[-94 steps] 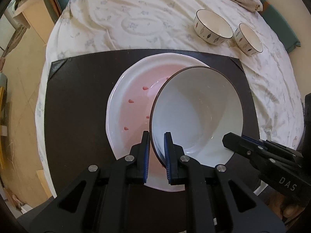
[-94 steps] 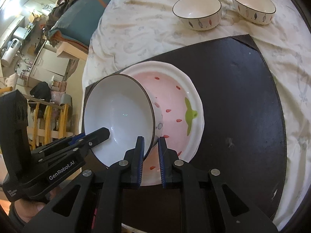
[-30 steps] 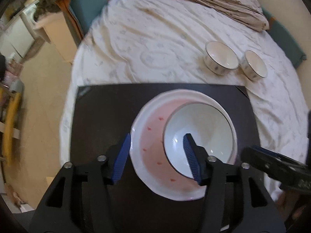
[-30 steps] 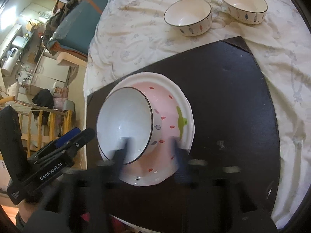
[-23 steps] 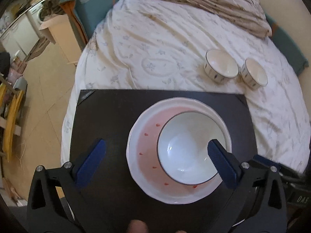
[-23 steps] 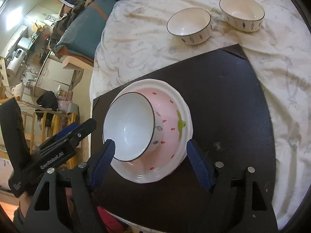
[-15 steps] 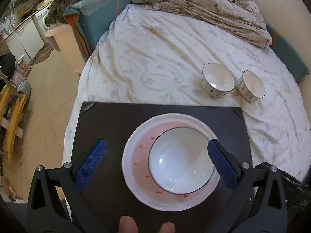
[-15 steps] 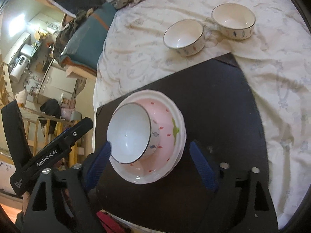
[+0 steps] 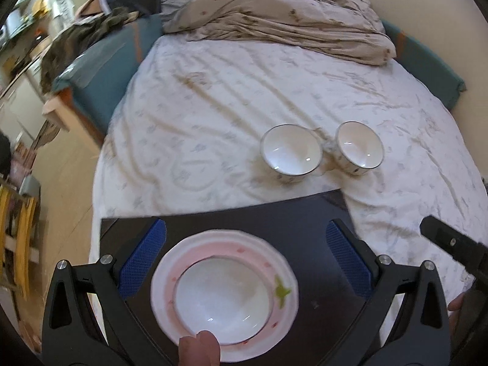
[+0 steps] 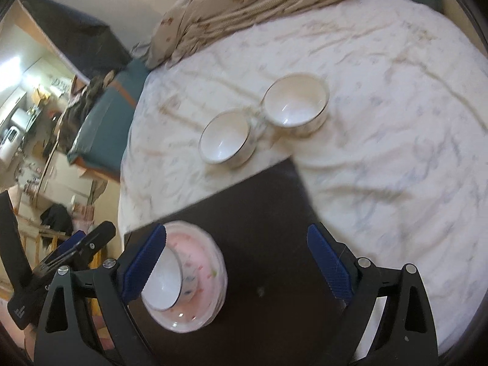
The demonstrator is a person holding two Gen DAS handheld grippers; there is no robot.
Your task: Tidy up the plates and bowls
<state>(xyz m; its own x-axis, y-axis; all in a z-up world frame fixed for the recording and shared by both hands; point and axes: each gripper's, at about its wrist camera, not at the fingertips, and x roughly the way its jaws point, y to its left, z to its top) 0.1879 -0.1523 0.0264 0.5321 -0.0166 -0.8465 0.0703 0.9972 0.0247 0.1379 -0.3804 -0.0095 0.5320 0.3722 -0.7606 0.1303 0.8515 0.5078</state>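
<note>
One white bowl [image 9: 221, 300] already sits nested in the pink strawberry plate [image 9: 282, 289] on the near part of the black mat [image 9: 305, 216]. Two small patterned bowls [image 9: 290, 152] [image 9: 360, 148] stand side by side on the bedsheet [image 9: 213, 106] just beyond the mat's far edge, apparently left to stack. Left gripper [image 9: 245, 259] and right gripper [image 10: 238, 262] both hang above the mat, jaws spread wide and empty.

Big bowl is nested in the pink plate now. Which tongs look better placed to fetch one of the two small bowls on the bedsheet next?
Probably the right tongs: open, empty, aimed past the black mat toward the two small bowls. The left tongs, also open, hang over the pink plate.
</note>
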